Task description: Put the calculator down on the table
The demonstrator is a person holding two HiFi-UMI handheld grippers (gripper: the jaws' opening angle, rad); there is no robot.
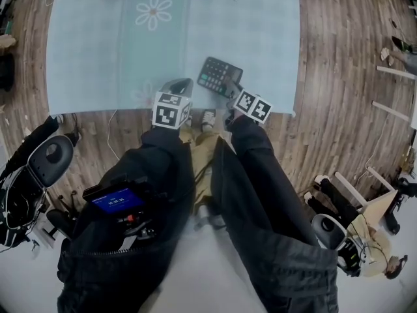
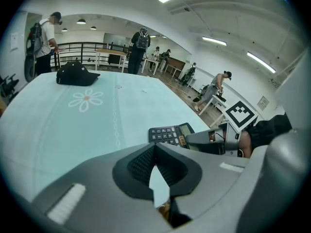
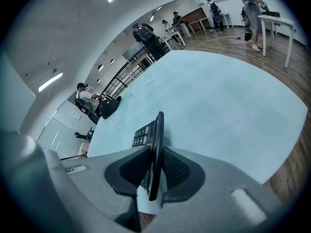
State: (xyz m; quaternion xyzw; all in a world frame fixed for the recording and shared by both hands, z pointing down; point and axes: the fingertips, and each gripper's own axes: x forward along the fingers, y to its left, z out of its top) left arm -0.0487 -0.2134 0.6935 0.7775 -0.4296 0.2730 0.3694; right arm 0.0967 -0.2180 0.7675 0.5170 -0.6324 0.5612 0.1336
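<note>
The dark calculator (image 1: 218, 75) is near the front edge of the pale blue table (image 1: 98, 44), keys facing up. My right gripper (image 1: 229, 89) is shut on its near right end. In the right gripper view the calculator (image 3: 151, 130) stands edge-on between the two pads of my right gripper (image 3: 154, 152). In the left gripper view the calculator (image 2: 170, 134) lies low over the cloth with the right gripper (image 2: 214, 141) on it; I cannot tell whether it touches. My left gripper (image 1: 181, 83) is just left of it, shut on nothing, and its tips (image 2: 154, 149) meet.
A black cap (image 2: 75, 74) lies at the table's far side, beyond a white flower print (image 1: 154, 10). The table's front edge (image 1: 130, 108) runs just under both grippers. Wooden floor, chairs and bags surround the table. People stand far behind it.
</note>
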